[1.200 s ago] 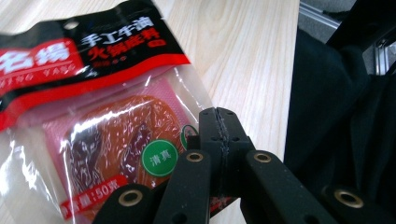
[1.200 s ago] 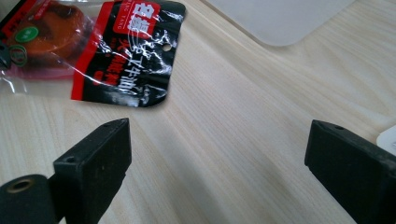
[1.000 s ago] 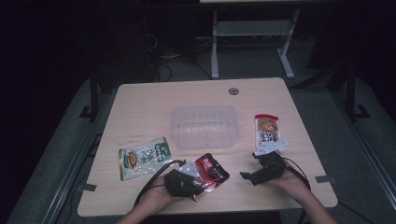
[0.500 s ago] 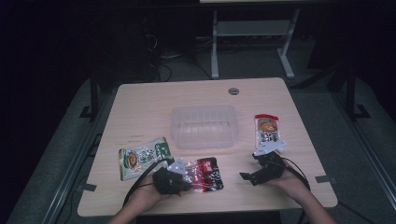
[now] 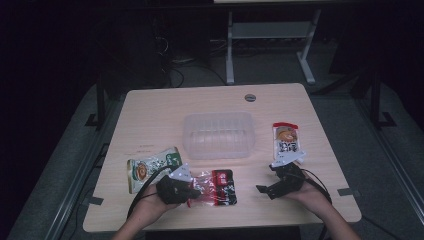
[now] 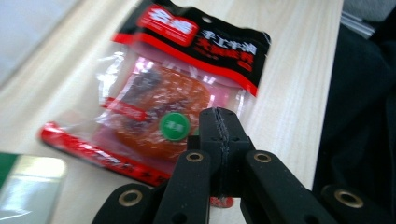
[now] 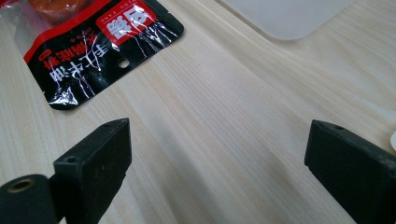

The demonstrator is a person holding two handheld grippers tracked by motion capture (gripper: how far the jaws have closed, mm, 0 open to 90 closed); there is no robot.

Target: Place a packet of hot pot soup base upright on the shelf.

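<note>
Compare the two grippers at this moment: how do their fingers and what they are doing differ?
The left gripper has its fingers pressed together, over the near edge of the red-and-black snack packet; whether they pinch it is unclear. The right gripper has its fingers spread wide with bare table between them. The left sits at that packet; the right sits just below the orange-topped packet. Both are hand-held, low at the table's near edge.

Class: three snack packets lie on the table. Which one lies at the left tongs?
The red-and-black packet, touching the left tongs; the green packet and orange-topped packet lie apart.
</note>
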